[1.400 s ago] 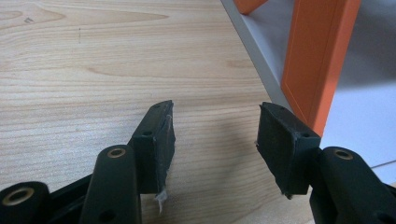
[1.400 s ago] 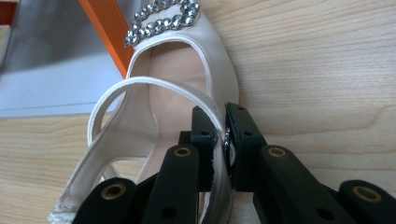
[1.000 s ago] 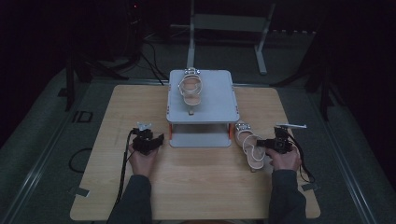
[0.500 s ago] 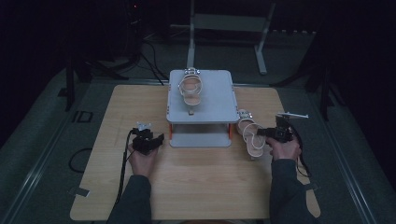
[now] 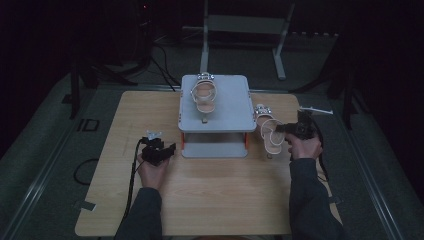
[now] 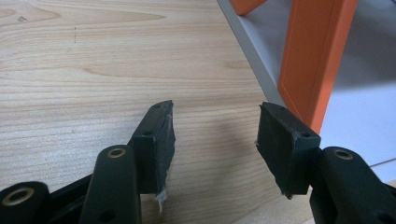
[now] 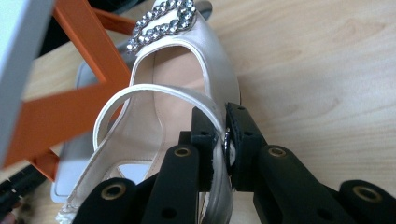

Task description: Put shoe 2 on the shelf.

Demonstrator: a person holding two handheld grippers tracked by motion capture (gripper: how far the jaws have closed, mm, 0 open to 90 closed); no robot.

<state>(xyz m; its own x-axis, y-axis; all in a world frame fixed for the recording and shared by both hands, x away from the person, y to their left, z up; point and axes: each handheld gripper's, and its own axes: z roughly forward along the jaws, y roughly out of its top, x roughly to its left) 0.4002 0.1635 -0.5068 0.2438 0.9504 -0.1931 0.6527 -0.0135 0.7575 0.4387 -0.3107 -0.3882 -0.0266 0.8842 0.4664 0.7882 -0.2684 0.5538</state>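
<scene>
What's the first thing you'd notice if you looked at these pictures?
The sparkly cream shoe stands out first: the right gripper has its jaws pinched on the shoe's thin strap, just right of the small rack. A matching shoe sits on top of that grey rack with orange legs, in the middle of the wooden table. The left gripper rests near the rack with its jaws open and nothing between them.

Cream satin shoe [image 7: 187, 74] with silver rhinestone buckle [image 7: 163, 21]; grey rack [image 5: 220, 107] (orange legs [image 6: 313, 56]); pale wood table [image 5: 210, 200].
</scene>
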